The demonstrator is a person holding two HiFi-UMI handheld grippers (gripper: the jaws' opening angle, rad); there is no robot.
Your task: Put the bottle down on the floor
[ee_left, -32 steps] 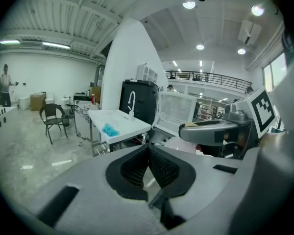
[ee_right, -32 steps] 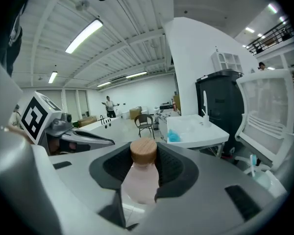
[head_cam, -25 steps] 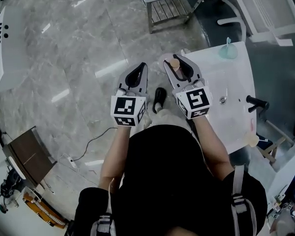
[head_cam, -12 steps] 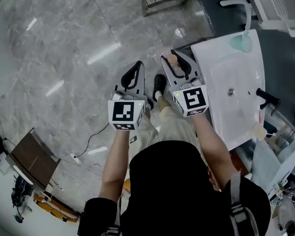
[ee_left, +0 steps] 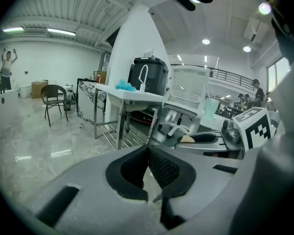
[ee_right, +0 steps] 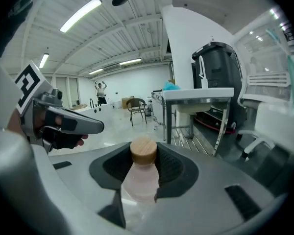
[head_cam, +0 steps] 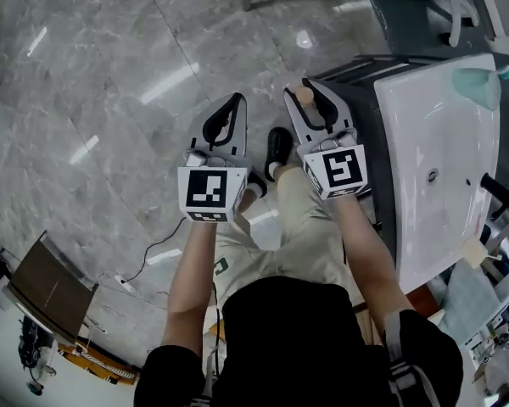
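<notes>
The right tongs (head_cam: 309, 86) are gripping the bottle (head_cam: 303, 97) just under its cap. In the right gripper view the dark pads (ee_right: 174, 168) are pressing on either side of the neck, and the round wood-coloured cap (ee_right: 143, 151) is sitting above them. The bottle's pale, translucent body (ee_right: 138, 190) is hanging down towards the lower edge of that frame, where its base is hidden behind the tongs' own grey shell. In the head view the cap is showing from above, a little right of centre in the upper half of the frame, over the grey marbled floor (head_cam: 110, 100) and just above the person's dark shoe (head_cam: 278, 147).

The left tongs (head_cam: 235, 100) are sitting closed and empty. In the left gripper view their tips (ee_left: 148, 148) are meeting at a point, with nothing between the pads. These tongs are hanging just left of the right ones, the two marker cubes (head_cam: 210, 193) side by side near the centre of the frame.

A white basin (head_cam: 441, 142) is filling the right side of the head view. A thin dark cable (head_cam: 157, 248) is lying on the floor at lower left.
</notes>
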